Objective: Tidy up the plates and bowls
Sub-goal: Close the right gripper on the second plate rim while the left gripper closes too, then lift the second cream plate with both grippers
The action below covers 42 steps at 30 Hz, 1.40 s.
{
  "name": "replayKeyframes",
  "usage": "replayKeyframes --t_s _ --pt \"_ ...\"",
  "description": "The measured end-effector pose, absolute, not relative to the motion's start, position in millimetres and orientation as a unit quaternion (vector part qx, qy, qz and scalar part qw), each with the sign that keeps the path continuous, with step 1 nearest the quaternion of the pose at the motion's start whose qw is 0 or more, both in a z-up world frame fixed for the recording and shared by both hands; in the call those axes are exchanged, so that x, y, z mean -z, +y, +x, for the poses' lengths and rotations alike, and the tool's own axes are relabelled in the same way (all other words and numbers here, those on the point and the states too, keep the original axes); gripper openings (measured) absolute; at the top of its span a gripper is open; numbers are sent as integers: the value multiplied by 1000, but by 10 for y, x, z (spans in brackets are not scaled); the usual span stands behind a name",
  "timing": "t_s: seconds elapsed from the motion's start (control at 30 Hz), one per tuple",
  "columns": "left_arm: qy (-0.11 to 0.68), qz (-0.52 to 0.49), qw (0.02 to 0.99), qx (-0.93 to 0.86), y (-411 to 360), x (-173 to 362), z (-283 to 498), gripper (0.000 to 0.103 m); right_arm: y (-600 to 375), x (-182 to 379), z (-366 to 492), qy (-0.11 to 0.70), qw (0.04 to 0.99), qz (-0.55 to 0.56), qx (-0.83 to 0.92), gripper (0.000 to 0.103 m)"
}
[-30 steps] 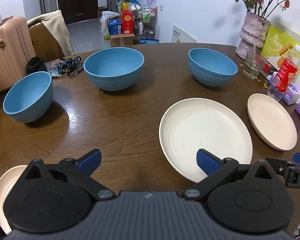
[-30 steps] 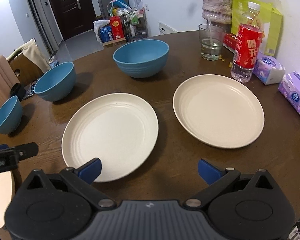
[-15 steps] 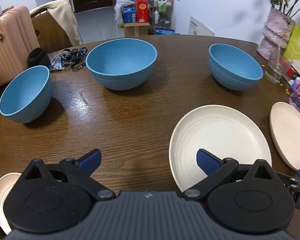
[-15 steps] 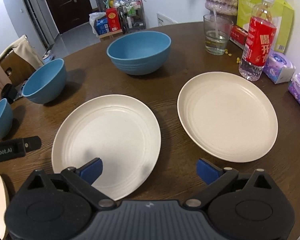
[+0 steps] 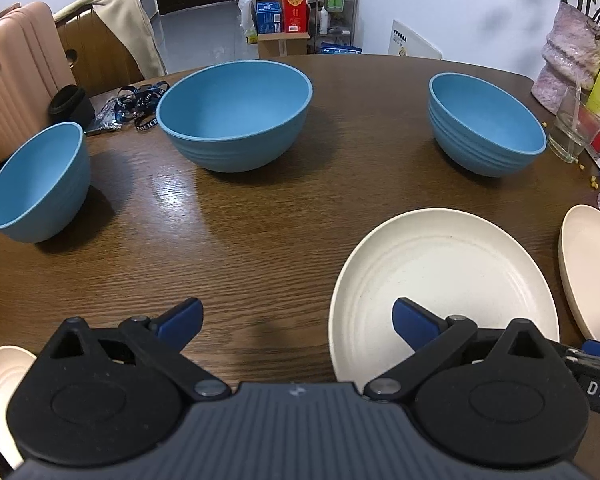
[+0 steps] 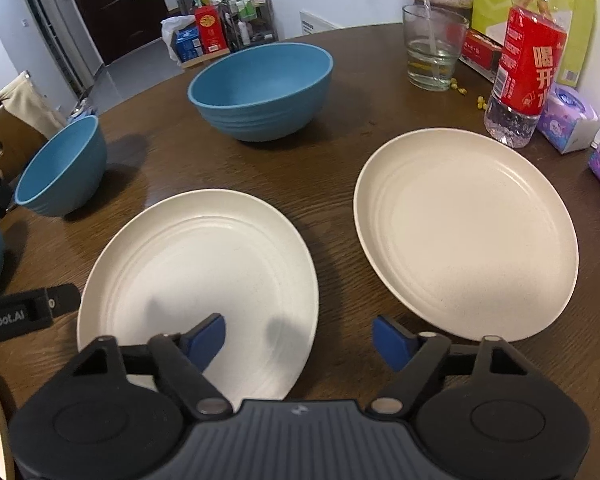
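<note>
The right gripper (image 6: 298, 338) hangs over the near rim of the middle cream plate (image 6: 198, 276), jaws spread with nothing between them, and they have just been closing. One blue pad sits above the plate, the other over bare surface (image 6: 340, 184). A second cream plate (image 6: 466, 232) lies at two o'clock, apart from the first. The left gripper (image 5: 298, 322) is spread wide and empty; three blue ribbed bowls stand beyond it, the largest bowl (image 5: 236, 114) at twelve o'clock.
</note>
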<state>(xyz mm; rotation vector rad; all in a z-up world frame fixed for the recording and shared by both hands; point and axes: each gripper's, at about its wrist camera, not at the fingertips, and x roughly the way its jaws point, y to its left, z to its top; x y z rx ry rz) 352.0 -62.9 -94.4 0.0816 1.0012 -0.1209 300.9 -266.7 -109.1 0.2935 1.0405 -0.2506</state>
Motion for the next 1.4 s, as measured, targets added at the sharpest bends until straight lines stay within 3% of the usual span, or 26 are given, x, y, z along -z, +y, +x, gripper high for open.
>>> replayKeyframes --t_s 0.13,0.27,0.43,0.67,0.8,1.17,1.4 --pt "482 41 873 54 -685 983 3531 99 -2737 1162 3051 500 843 151 126 66" --pt "486 44 872 46 -708 1024 3559 97 -2802 1224 3073 502 839 167 131 50" --pt "499 37 865 45 -710 1094 3615 77 -2839 1261 3095 501 839 171 129 37" --pt "509 30 859 48 -727 1174 3678 63 -2875 1298 3124 502 836 182 126 19" --pt "519 21 853 53 -722 1228 3720 43 -2883 1310 3136 498 838 188 120 13" --pt "520 13 851 74 -771 1255 3740 26 -2882 1340 3162 492 840 201 109 11" --pt "524 18 848 78 -821 1276 3753 25 -2876 1348 3157 487 844 199 104 11"
